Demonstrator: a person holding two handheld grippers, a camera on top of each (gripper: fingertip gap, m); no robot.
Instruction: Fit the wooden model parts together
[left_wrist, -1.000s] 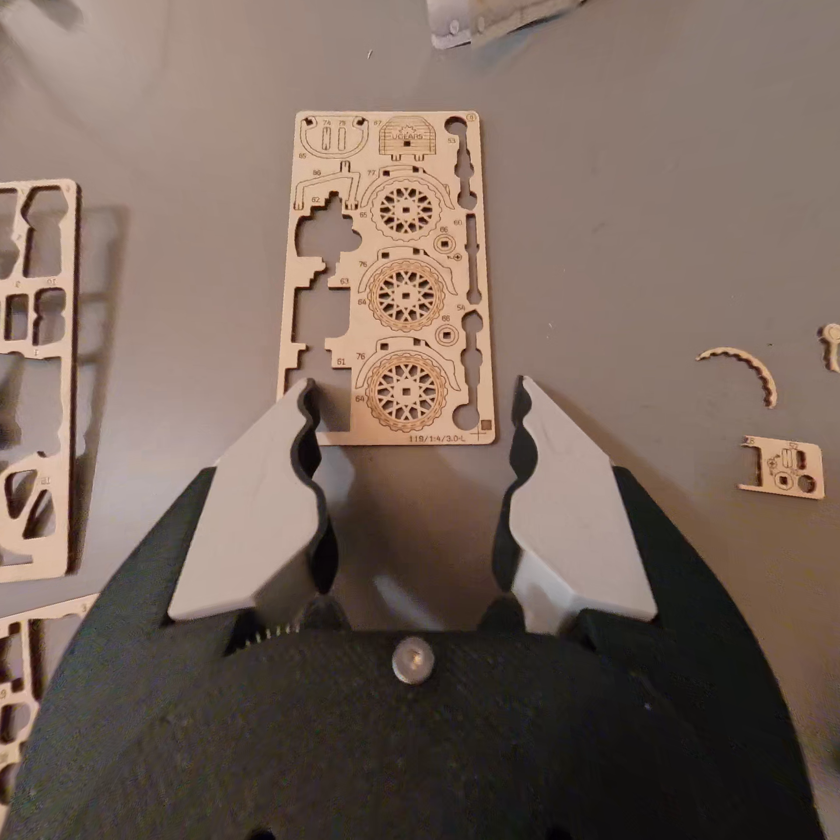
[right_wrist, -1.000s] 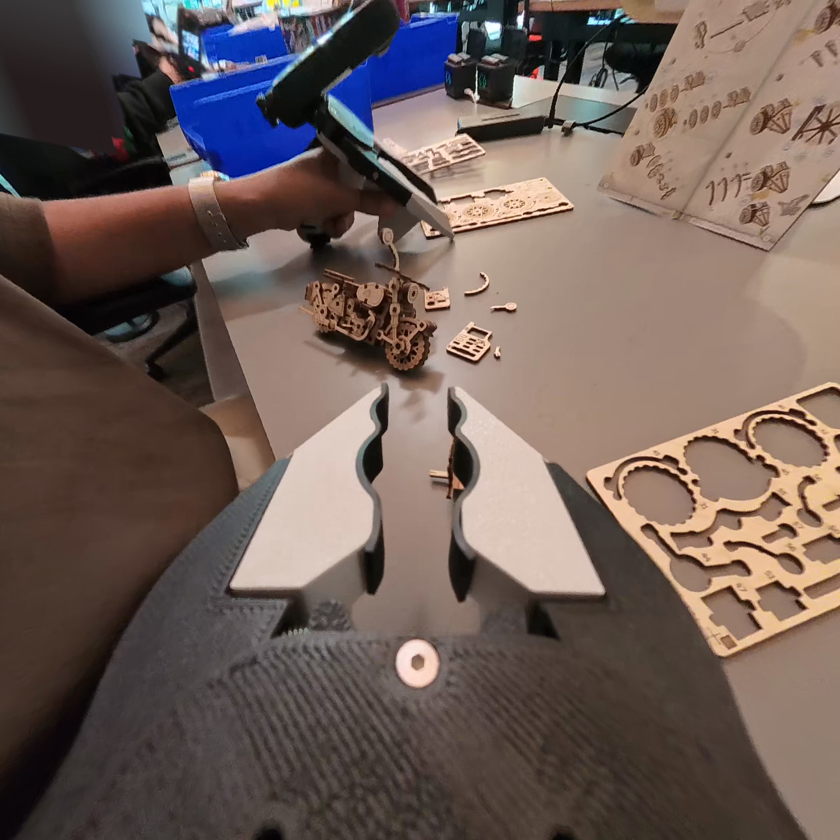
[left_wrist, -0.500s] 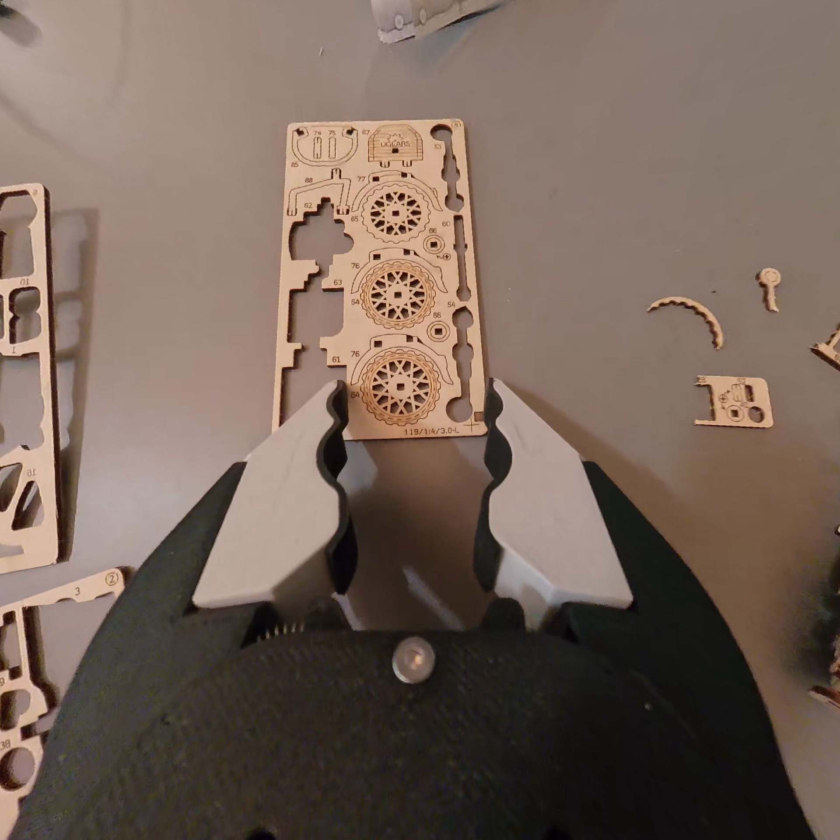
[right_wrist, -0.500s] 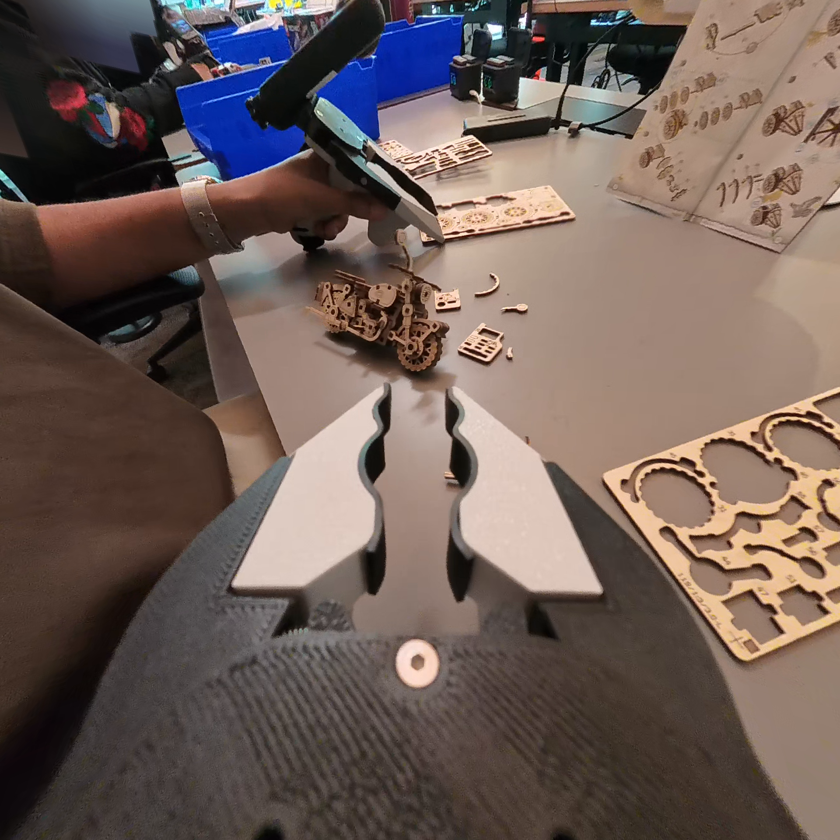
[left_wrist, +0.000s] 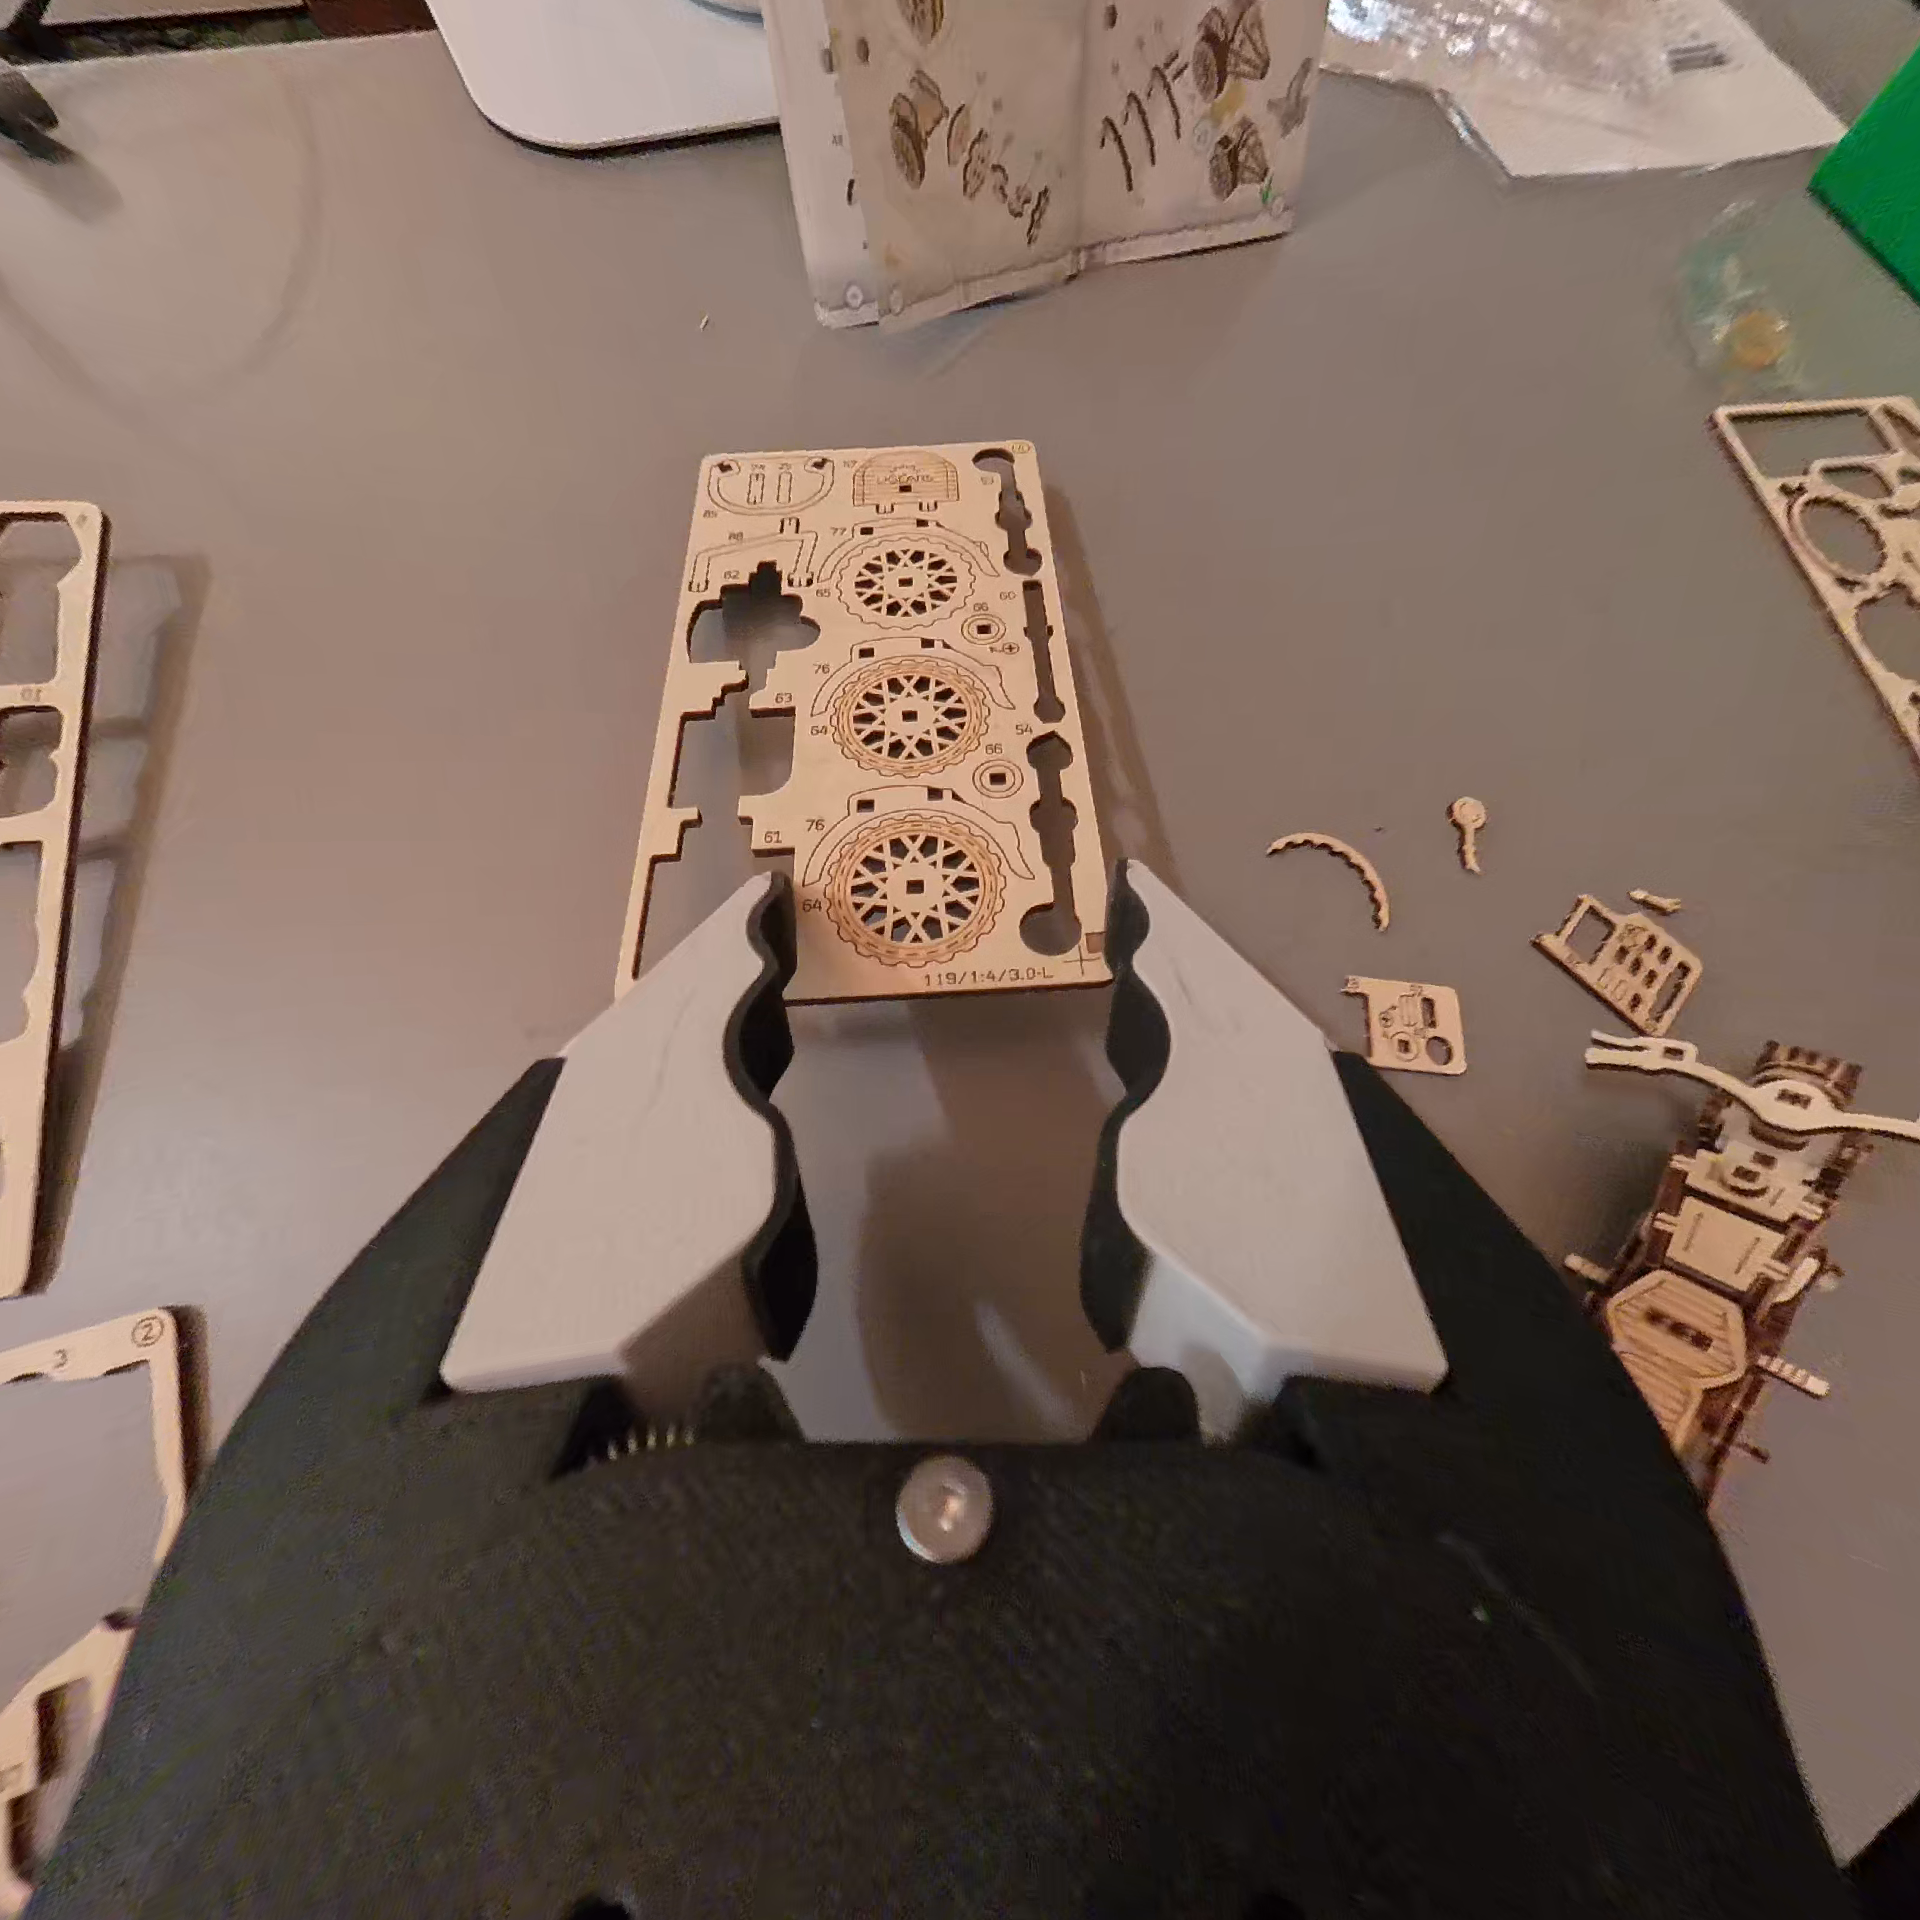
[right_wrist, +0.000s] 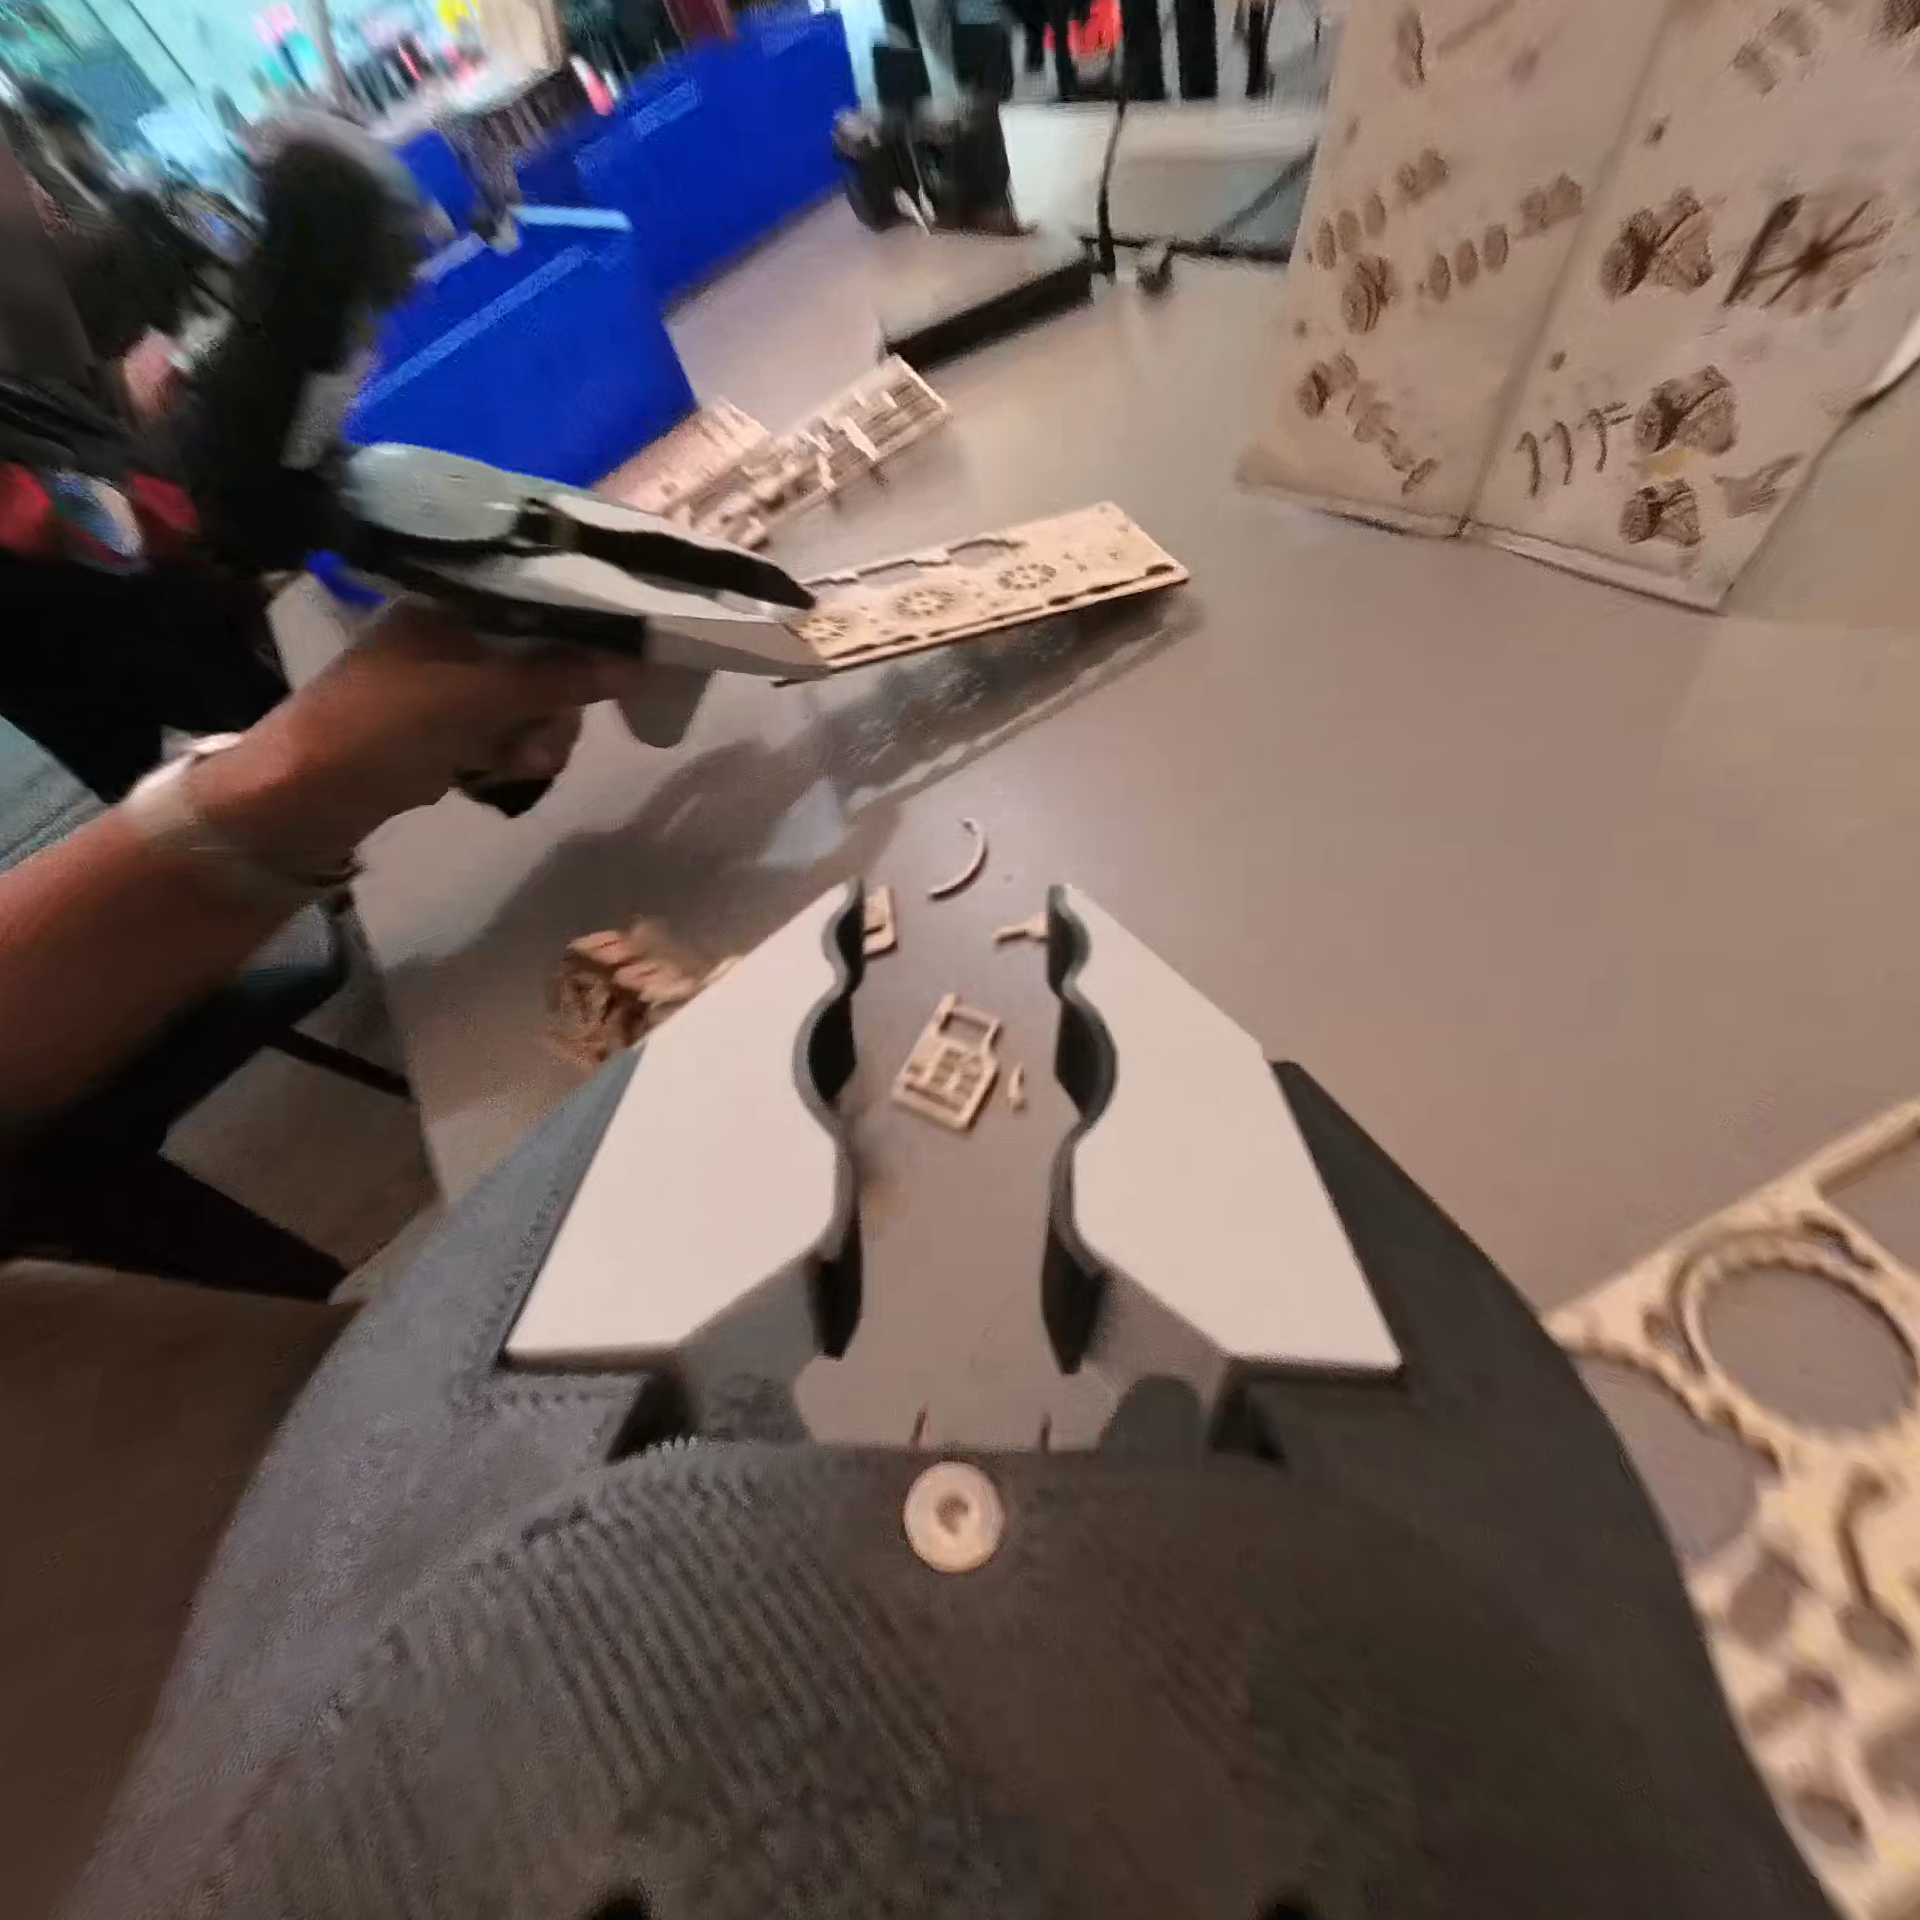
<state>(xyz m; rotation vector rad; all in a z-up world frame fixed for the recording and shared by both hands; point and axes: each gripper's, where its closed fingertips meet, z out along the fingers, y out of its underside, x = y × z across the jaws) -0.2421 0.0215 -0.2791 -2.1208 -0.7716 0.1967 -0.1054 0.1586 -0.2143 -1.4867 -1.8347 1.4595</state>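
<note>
A pale wooden parts sheet with three spoked wheels cut into it lies ahead of my left gripper. The gripper is shut on the sheet's near end: the left finger sits in a cut-out and the right finger is against the outer edge. In the right wrist view the left gripper holds the sheet with its near end raised off the grey table. My right gripper is open and empty above loose parts, among them a grid-shaped piece. The part-built wooden motorcycle stands to the right.
A curved toothed piece, a key-shaped piece and a square piece lie beside the motorcycle. Emptied sheets lie at the left and right. An instruction booklet stands behind. Blue bins lie beyond the table. My right gripper's tips are some 10 cm from the grid-shaped piece. The left camera catches it too, in the left wrist view. The part-built wooden motorcycle is about 11 cm from my right fingertips.
My left gripper closed in on the sheet's near end and raised it. My right gripper moved forward over the loose parts and its jaws opened wider.
</note>
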